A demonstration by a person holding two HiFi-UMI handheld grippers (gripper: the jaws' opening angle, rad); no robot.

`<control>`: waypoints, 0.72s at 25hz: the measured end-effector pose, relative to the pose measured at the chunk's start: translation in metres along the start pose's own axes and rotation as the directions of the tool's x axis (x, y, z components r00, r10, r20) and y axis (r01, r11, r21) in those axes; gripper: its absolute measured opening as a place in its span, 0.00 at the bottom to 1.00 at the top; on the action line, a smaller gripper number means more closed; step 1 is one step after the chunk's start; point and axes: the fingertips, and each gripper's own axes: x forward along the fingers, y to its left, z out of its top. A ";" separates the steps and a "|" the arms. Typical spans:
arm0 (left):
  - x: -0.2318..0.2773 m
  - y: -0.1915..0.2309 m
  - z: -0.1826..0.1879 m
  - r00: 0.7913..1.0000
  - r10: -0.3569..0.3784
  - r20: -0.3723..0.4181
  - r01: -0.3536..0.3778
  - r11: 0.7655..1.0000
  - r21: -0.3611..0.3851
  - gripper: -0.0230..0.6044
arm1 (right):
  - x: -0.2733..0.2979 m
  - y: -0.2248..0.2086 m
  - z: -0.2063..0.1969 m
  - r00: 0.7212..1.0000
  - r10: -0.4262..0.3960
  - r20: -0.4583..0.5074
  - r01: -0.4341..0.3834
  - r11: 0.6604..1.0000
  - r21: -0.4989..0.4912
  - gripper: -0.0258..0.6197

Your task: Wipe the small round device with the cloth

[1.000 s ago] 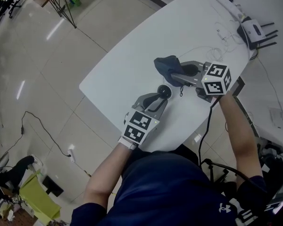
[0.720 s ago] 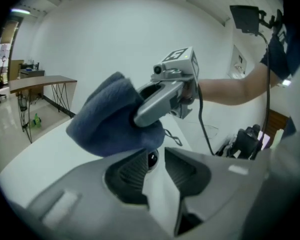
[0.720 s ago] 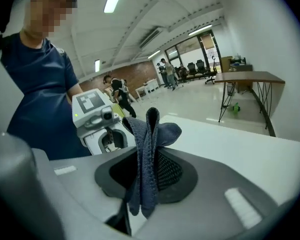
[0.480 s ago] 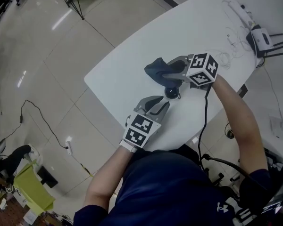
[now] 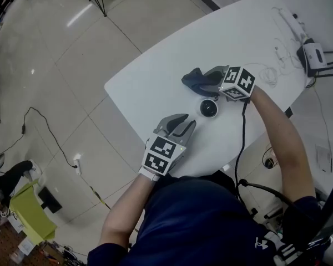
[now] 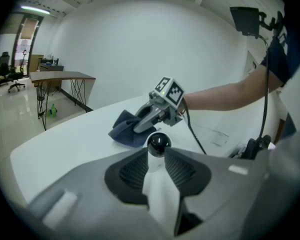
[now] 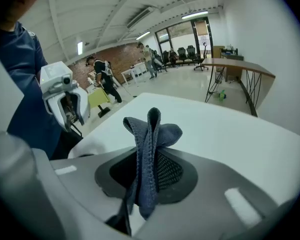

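Head view: the small round device (image 5: pixel 208 108) sits on the white table (image 5: pixel 155 71) between the left gripper (image 5: pixel 186 121) and the right gripper (image 5: pixel 206 81); left gripper view: its jaws stand part-open and empty, the device seemingly just beyond them; right gripper view: its jaws clamp the dark blue cloth (image 7: pixel 149 144).

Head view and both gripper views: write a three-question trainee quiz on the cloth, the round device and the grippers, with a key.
1. True or false: the left gripper is clamped on the small round device.
2. Multiple choice: what does the right gripper hold? A) the dark blue cloth B) a white cable C) nothing
3. Short answer: what surface does the device stand on?

Key
1. False. Its jaws are apart and the device stands just beyond their tips.
2. A. The cloth is pinched between its jaws.
3. The white table.
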 end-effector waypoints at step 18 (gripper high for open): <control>-0.045 0.017 0.039 0.984 -0.049 0.172 0.067 0.993 -0.101 0.34 | -0.102 0.078 0.140 0.819 0.115 0.563 -0.246 0.956 0.162 0.16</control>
